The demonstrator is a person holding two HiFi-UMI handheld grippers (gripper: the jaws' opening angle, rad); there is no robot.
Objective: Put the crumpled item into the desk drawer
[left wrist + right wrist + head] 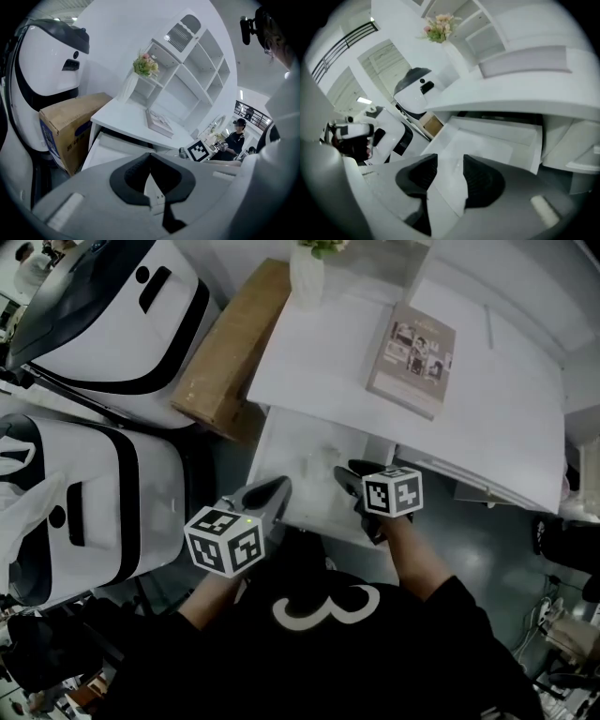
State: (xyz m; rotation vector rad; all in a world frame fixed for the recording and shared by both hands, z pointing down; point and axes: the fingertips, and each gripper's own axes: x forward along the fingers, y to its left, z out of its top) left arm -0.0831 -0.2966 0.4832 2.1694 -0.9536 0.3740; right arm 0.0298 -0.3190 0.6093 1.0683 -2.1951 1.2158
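Observation:
The white desk drawer (281, 442) stands pulled out under the desk top (328, 362). On its floor lies a faint, pale crumpled item (315, 459), hard to make out. My right gripper (345, 472) hovers over the drawer's front right part with its jaws open and nothing between them; in the right gripper view (450, 161) the drawer (534, 150) shows through the gap. My left gripper (284, 486) is at the drawer's front edge with its tips together and empty. In the left gripper view (150, 157) the drawer (112, 145) lies just ahead.
A book (412, 357) and a white vase (307, 273) sit on the desk. A cardboard box (225, 352) stands left of the desk, with two large white machines (112, 315) beyond it. A person (236, 136) sits far off to the right.

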